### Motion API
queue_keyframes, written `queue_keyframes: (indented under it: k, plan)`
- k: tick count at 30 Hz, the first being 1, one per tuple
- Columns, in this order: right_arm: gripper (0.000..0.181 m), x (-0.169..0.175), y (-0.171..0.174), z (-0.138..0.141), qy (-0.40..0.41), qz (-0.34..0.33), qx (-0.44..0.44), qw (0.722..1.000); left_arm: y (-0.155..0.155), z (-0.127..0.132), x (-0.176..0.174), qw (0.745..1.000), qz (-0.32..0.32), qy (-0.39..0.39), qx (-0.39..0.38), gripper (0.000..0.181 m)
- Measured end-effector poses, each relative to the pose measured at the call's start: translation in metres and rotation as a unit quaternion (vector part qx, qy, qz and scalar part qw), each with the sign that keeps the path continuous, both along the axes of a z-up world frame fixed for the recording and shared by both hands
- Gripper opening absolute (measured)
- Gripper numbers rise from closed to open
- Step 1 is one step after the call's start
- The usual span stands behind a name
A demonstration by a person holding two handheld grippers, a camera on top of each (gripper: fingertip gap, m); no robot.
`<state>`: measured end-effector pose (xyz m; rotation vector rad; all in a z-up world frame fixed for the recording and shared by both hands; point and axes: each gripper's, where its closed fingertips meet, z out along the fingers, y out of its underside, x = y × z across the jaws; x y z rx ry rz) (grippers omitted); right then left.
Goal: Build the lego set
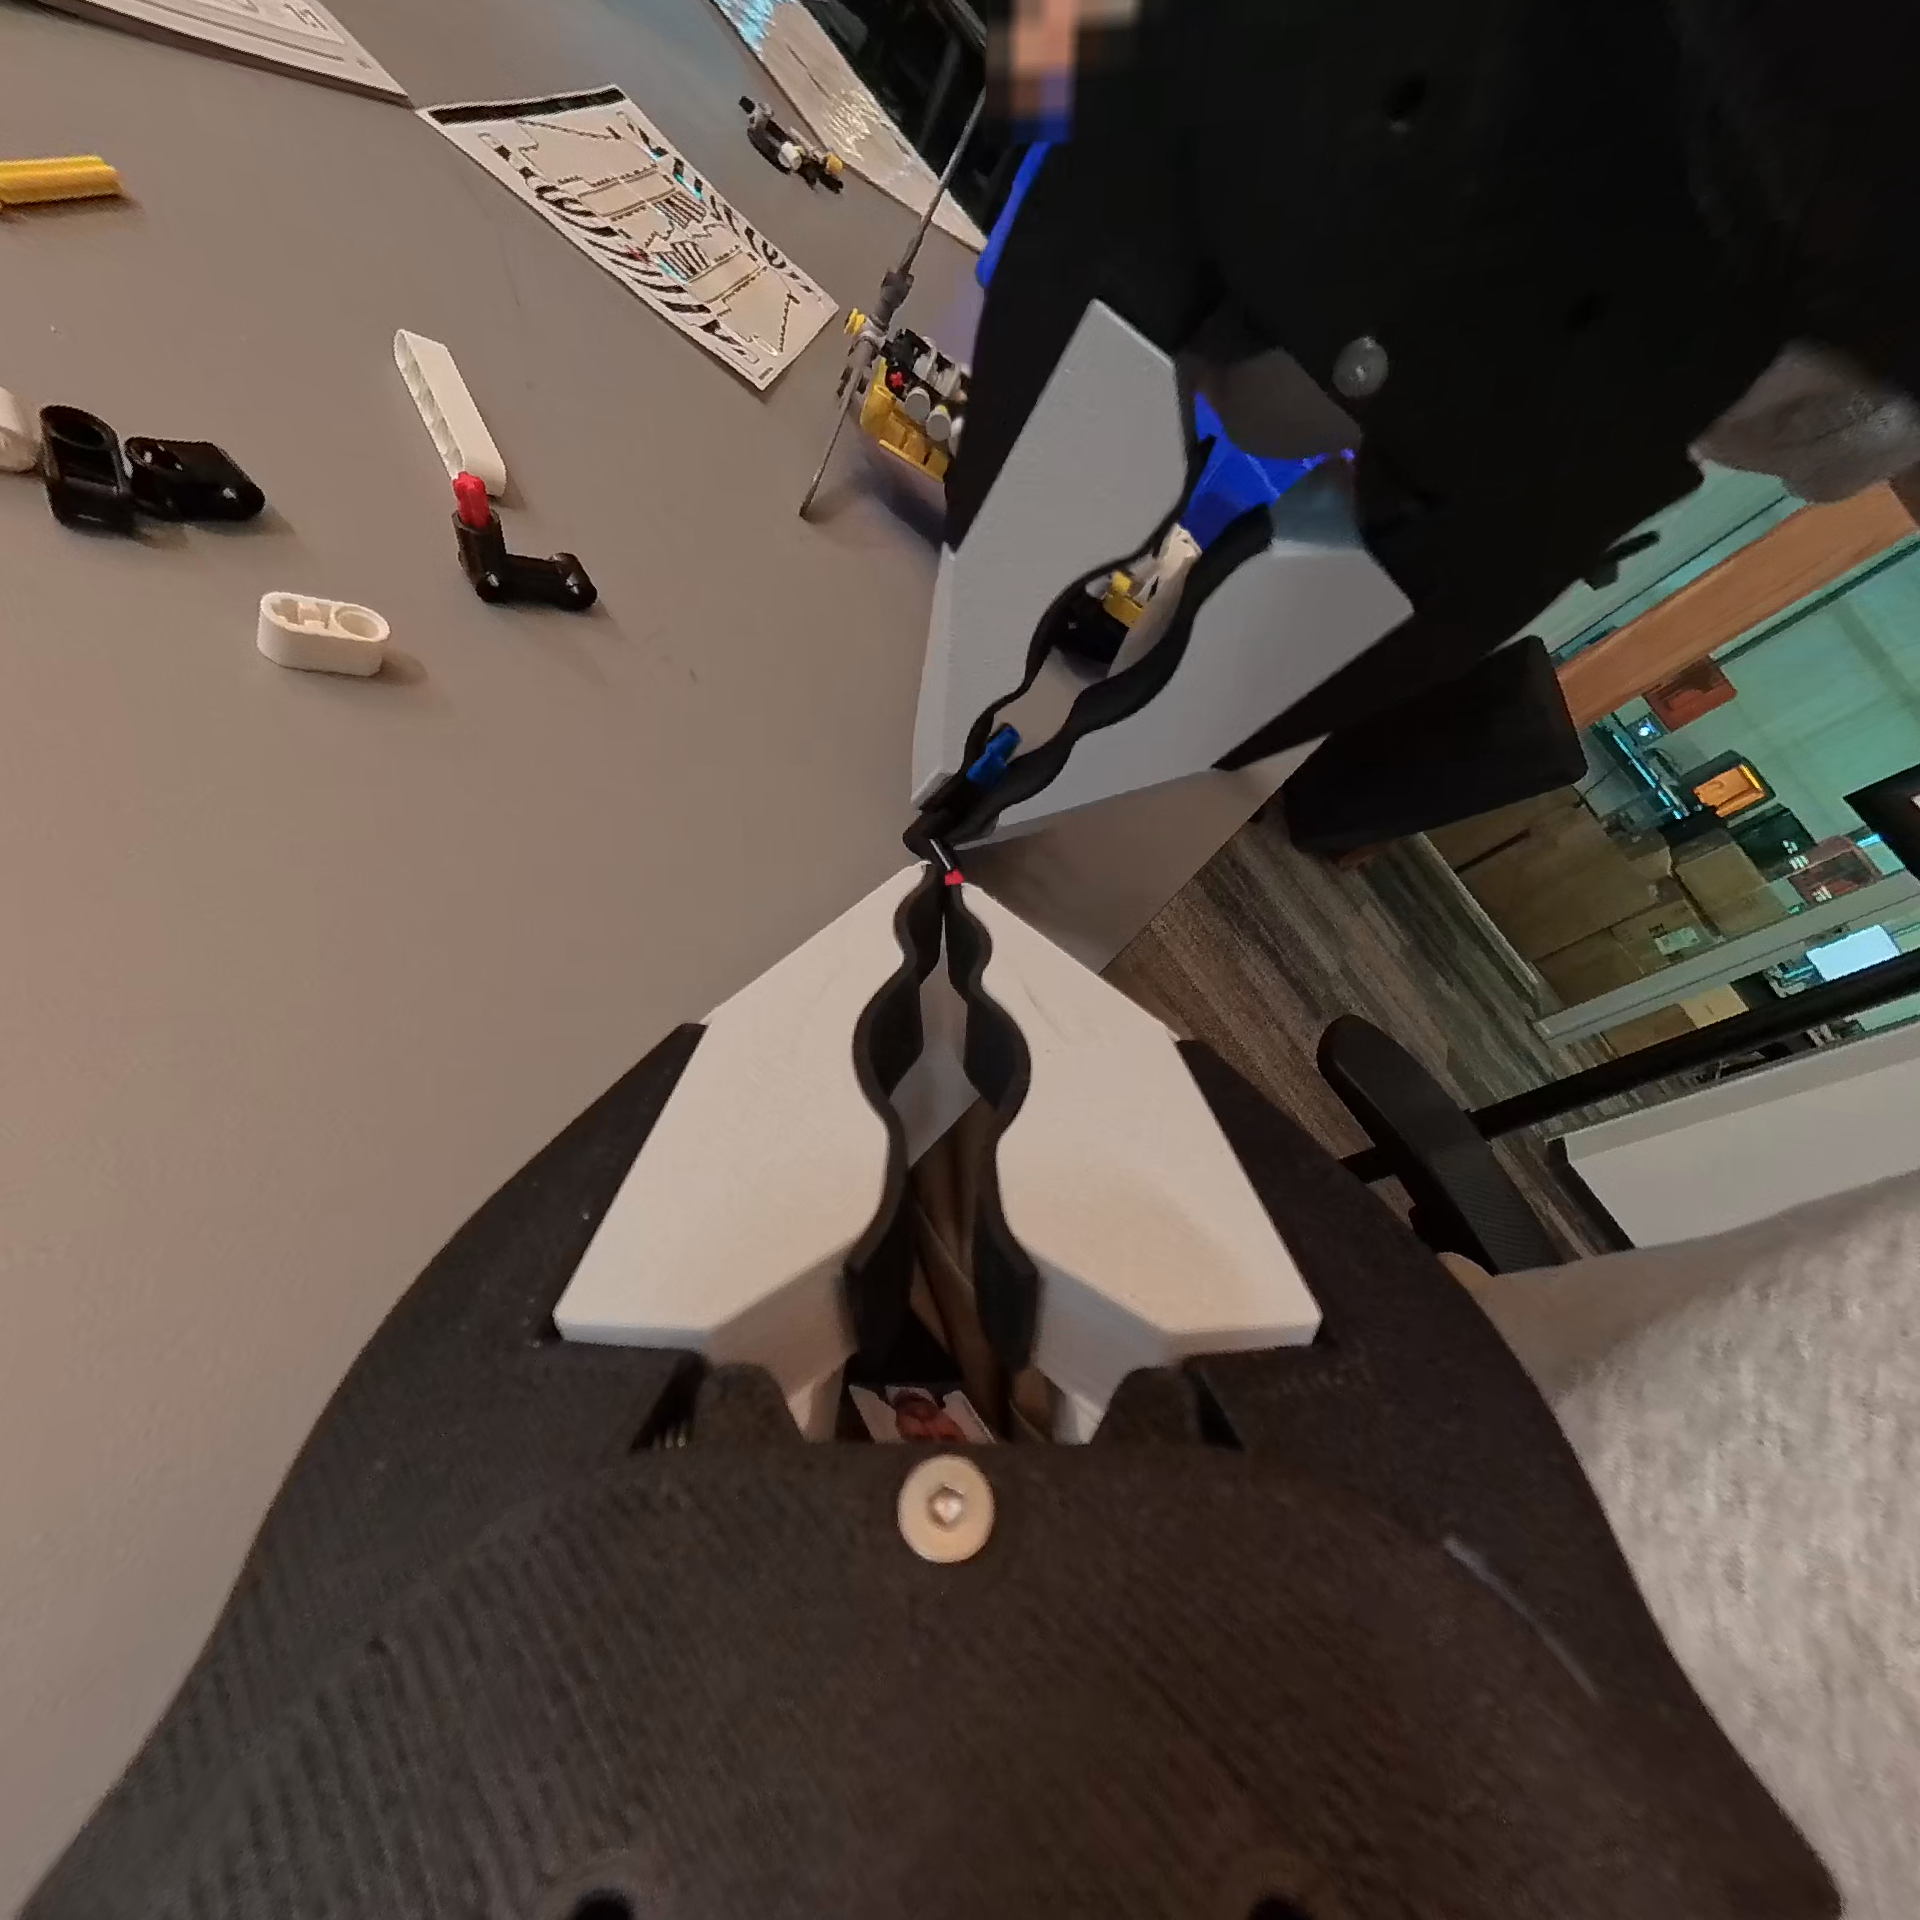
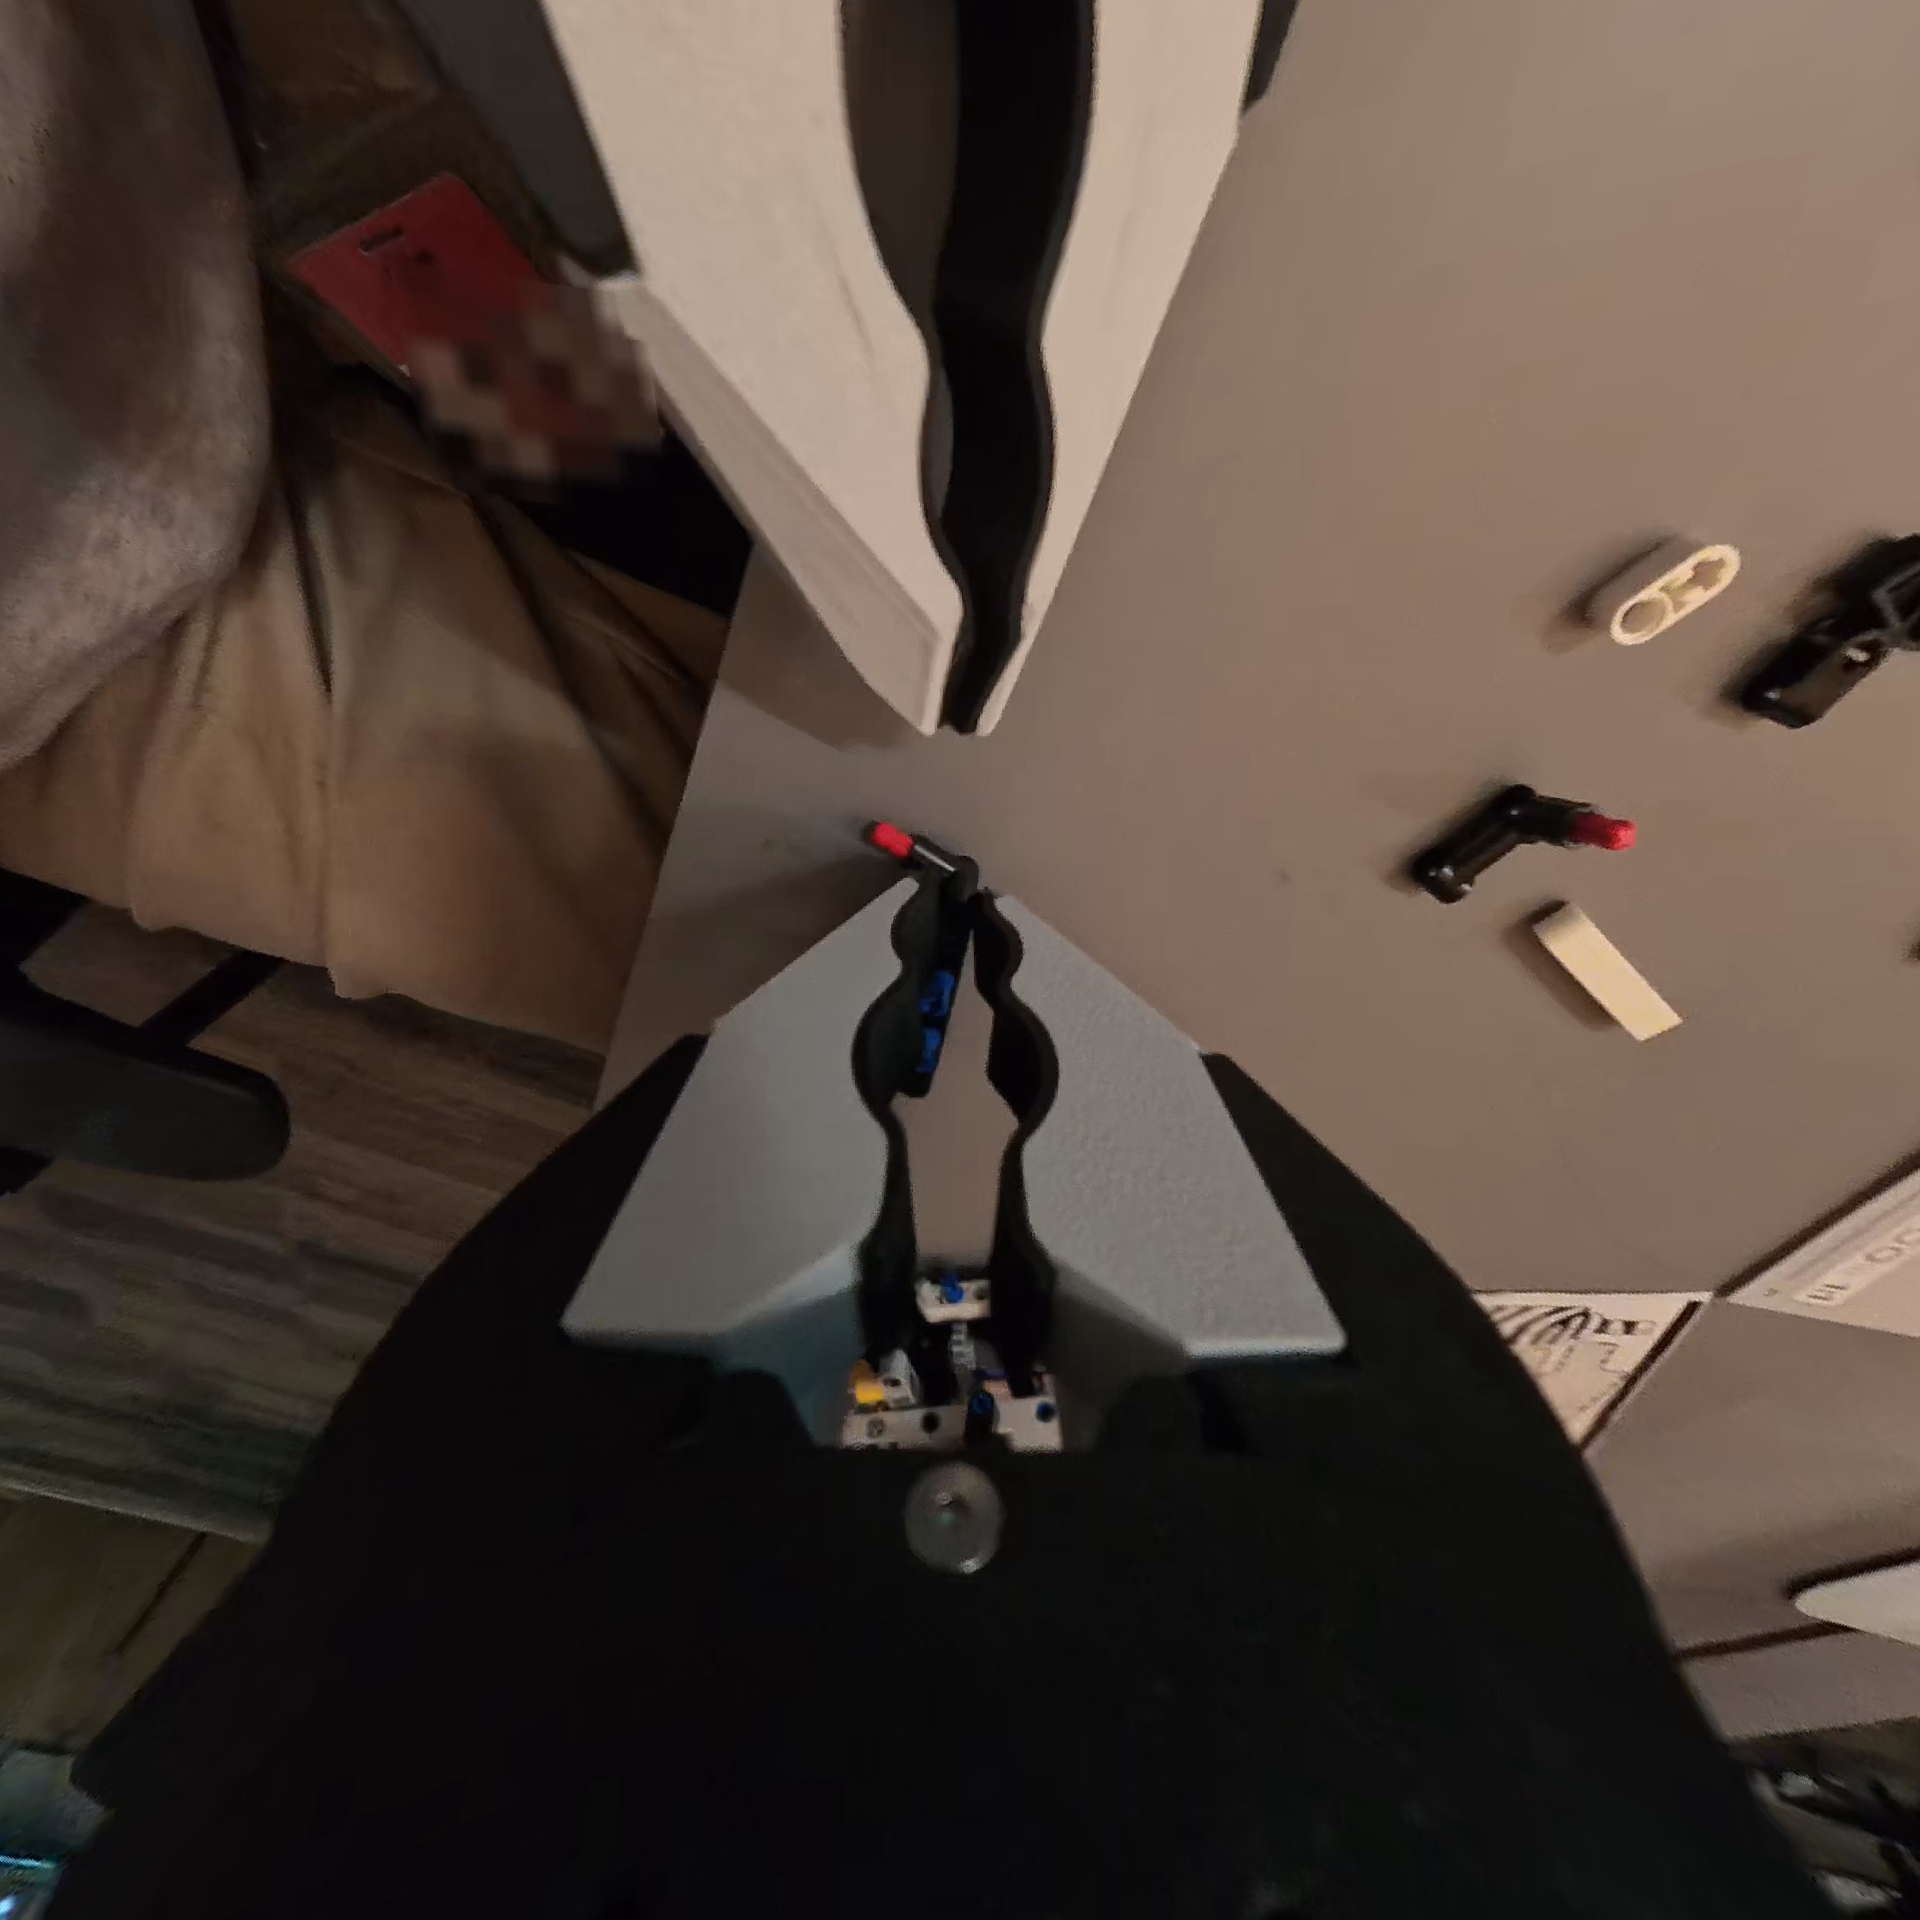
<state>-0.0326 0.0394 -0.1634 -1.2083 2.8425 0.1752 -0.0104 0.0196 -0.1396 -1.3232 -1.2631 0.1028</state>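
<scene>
Right wrist view: right gripper (image 2: pixel 954 894) clenched on black connector (image 2: pixel 951 871) with red-tipped axle (image 2: pixel 902 842); left gripper (image 1: pixel 940 883) closed just beside, above table (image 1: pixel 520 883) edge. Probably joining; next, careful alignment.

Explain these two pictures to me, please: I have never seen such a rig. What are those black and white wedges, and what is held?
No robot here: a person holds one pair of tongs in each hand, with a camera on each looking along the fingers. In the left wrist view the left tongs meet the right tongs tip to tip over the grey table. The right wrist view shows the right tongs shut on a small black piece with a red pin. What the left tongs grip is too small to tell. Loose white and black pieces, a yellow piece and a printed sheet lie on the table.
</scene>
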Motion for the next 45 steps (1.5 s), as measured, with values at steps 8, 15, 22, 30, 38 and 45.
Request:
queue_keyframes:
  k: [8,15,22,30,38,45]
  plan:
    - [0.004,0.001,-0.001,-0.001,-0.014,-0.028,-0.037,0.999,-0.001,0.001,-0.001,1.000,0.000,0.003,0.004,0.000]
    - [0.048,0.001,-0.001,0.008,0.010,-0.037,-0.104,0.994,-0.001,0.000,-0.001,1.000,0.002,0.004,-0.005,0.000]
    - [0.012,-0.015,0.008,0.019,0.013,-0.066,-0.135,0.989,0.000,-0.001,-0.001,1.000,0.004,0.005,-0.010,0.000]
    - [0.000,-0.013,0.002,0.014,0.007,-0.035,-0.118,0.992,0.000,-0.001,-0.001,1.000,0.002,0.006,-0.010,0.000]
    - [0.000,-0.011,0.002,0.014,-0.023,-0.052,-0.102,0.993,0.000,0.000,-0.001,1.000,0.000,0.005,-0.004,0.000]
    - [0.000,-0.013,-0.002,0.016,-0.021,-0.061,-0.122,0.990,0.000,0.001,-0.001,1.000,0.000,0.005,-0.004,0.000]
